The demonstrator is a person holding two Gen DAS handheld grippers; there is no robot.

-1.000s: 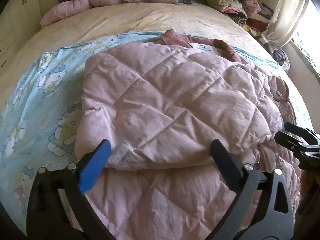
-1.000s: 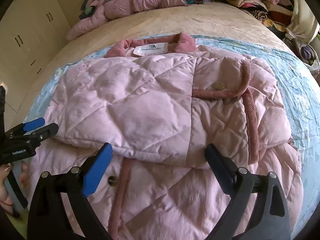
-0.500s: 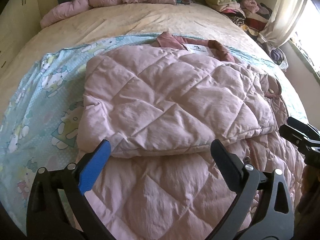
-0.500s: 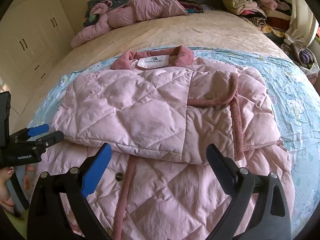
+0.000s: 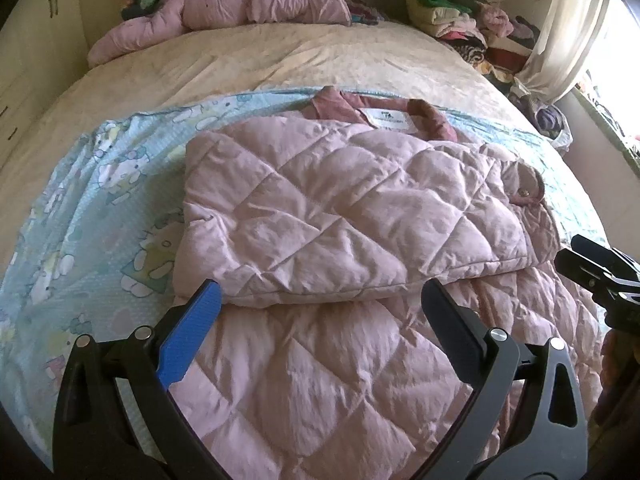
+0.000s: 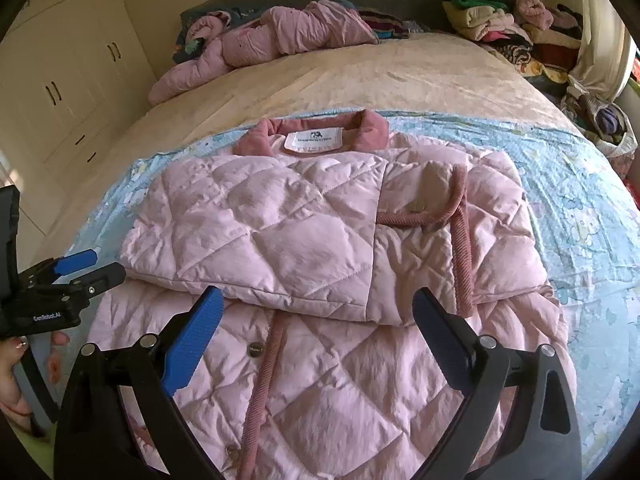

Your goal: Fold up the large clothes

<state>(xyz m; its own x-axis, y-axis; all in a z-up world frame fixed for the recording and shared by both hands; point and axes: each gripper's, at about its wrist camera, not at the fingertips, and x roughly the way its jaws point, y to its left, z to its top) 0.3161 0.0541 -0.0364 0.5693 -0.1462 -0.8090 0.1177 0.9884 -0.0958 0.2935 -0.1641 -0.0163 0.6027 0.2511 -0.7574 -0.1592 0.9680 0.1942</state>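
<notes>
A pink quilted jacket (image 5: 344,216) (image 6: 320,240) lies on a light blue cartoon sheet (image 5: 100,200) (image 6: 580,220) on the bed, collar and white label (image 6: 314,140) at the far end. Both sleeves are folded across its chest. My left gripper (image 5: 320,304) is open and empty above the jacket's lower half. My right gripper (image 6: 318,308) is open and empty above the lower front, near the corduroy placket (image 6: 266,364). Each gripper shows at the edge of the other's view: the right one (image 5: 596,272), the left one (image 6: 80,272).
Another pink garment (image 5: 240,12) (image 6: 272,40) lies crumpled at the head of the beige bed. A stack of folded clothes (image 5: 472,28) (image 6: 504,20) sits at the far right by a curtain. White cupboards (image 6: 60,80) stand on the left.
Both grippers have pulled back and risen away from the jacket, so more of the lower half and the bed shows. The jacket has not moved.
</notes>
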